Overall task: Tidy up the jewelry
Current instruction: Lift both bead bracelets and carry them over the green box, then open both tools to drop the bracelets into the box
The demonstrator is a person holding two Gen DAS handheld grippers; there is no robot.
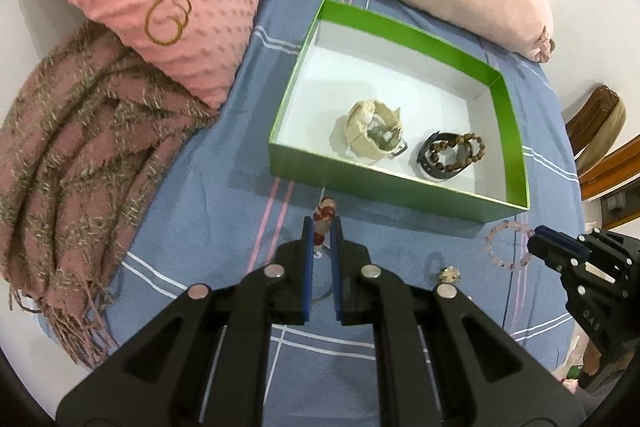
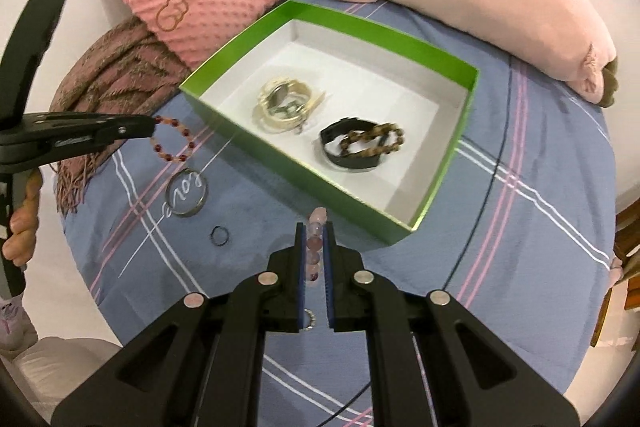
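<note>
Because both bracelets are strings of round beads on a cord, they likely weigh very little, hang limp and swing, and the smooth beads could slip if pinched on 1 bead only; gripping across the strand, as both pairs of fingers do here, looks the safer hold. The left gripper [image 1: 322,227] has its fingers narrowed onto the red beaded bracelet [image 2: 172,139], which dangles just above the bed [image 2: 500,227] near the green box [image 1: 516,131]. The right gripper [image 2: 314,239] is likewise clamped on the pale pink bracelet [image 1: 508,245], held just in front of the box's near wall.

Inside the box lie a cream watch [image 2: 282,103] and a black band [image 2: 352,147] with a brown bead bracelet [image 2: 372,143] on top of it, so there is bare floor left to drop the 2 strands into. Letting go low over the box floor seems wise, since beads may bounce or roll.

On the bed a silver bangle [image 2: 187,195], a small dark ring [image 2: 219,236] and a tiny sparkly ring [image 2: 308,319] wait; these are stiff and thin, lying flat on soft cloth, so an edge pinch pressing into the fabric would probably be needed
</note>
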